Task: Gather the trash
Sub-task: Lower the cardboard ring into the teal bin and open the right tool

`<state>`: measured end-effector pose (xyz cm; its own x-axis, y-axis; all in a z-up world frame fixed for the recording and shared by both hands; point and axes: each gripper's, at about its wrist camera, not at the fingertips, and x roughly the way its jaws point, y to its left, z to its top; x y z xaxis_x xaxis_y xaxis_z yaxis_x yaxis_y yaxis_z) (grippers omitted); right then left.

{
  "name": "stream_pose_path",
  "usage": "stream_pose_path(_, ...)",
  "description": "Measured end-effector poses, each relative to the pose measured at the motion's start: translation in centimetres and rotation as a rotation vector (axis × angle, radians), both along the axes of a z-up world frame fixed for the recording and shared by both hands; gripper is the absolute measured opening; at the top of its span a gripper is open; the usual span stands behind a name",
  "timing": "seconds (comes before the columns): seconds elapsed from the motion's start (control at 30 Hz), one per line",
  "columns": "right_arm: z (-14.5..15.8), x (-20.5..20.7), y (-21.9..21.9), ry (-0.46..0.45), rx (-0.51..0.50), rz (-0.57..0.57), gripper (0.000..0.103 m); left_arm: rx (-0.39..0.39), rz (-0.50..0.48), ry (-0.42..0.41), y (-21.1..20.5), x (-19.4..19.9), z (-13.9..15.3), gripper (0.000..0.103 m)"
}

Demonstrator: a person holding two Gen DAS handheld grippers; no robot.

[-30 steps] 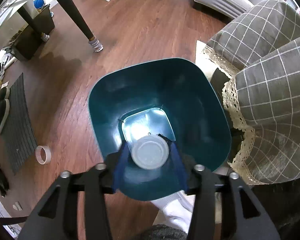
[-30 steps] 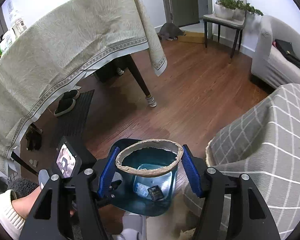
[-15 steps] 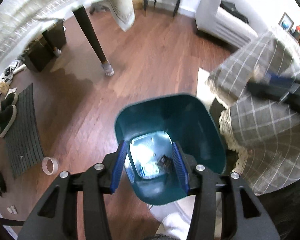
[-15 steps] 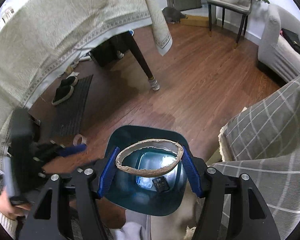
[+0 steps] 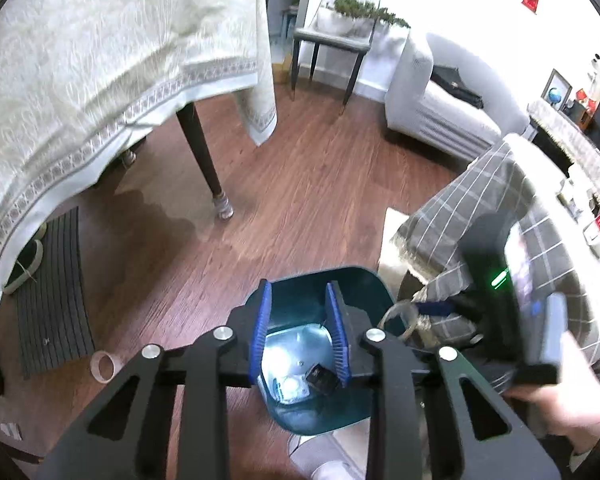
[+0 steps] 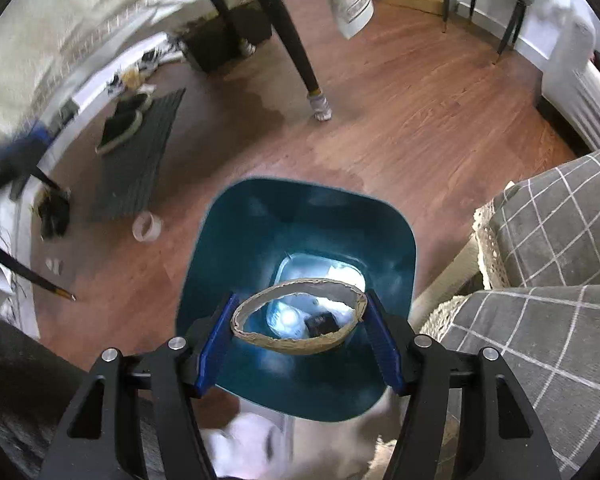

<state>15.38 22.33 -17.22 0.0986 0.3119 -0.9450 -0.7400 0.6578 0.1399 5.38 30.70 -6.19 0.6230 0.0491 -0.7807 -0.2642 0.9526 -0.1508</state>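
Observation:
A teal trash bin (image 6: 236,240) stands on the wood floor; it also shows in the left wrist view (image 5: 364,280). A white lid and a small black item lie on its bottom (image 5: 300,380). My right gripper (image 6: 298,326) is shut on a squashed cardboard ring (image 6: 292,344) and holds it right over the bin's opening. My left gripper (image 5: 300,332) is open and empty, above the bin's left side. The right gripper and ring show at the right in the left wrist view (image 5: 400,316).
A roll of tape (image 6: 146,227) lies on the floor left of the bin, also in the left wrist view (image 5: 104,366). A dark mat with shoes (image 6: 136,152) is further left. A table leg (image 6: 300,52) stands behind. A checked grey sofa (image 6: 548,240) borders the right.
My left gripper let go of the white lid, which dropped into the bin, and pulled up and back. My right gripper moved over the bin with the ring.

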Motion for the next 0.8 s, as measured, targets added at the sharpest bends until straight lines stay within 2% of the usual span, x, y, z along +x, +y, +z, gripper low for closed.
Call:
stream_pose_path(0.27, -2.0, -0.4, -0.3, 0.014, -0.046, 0.02, 0.064, -0.016, 0.002, -0.101, -0.4, -0.9, 3.6, 0.027)
stream_pose_path(0.57, -5.0, -0.5, -0.1, 0.02, -0.122, 0.05, 0.064, -0.013, 0.005, -0.157, -0.7, -1.7, 6.0, 0.027)
stream_pose_path(0.67, -5.9, -0.7, -0.3, 0.026, -0.155, 0.063, 0.067, -0.015, 0.006, -0.174, -0.8, -1.9, 6.7, 0.027)
stream_pose_path(0.73, -6.3, -0.9, -0.3, 0.026, -0.167, 0.072, 0.074, -0.005, 0.007, -0.187, -1.0, -1.9, 7.3, 0.027)
stream_pose_path(0.8, -6.3, -1.1, -0.5, 0.019, -0.177, 0.084, 0.074, -0.003, 0.007, -0.194, -1.2, -1.9, 7.6, 0.027)
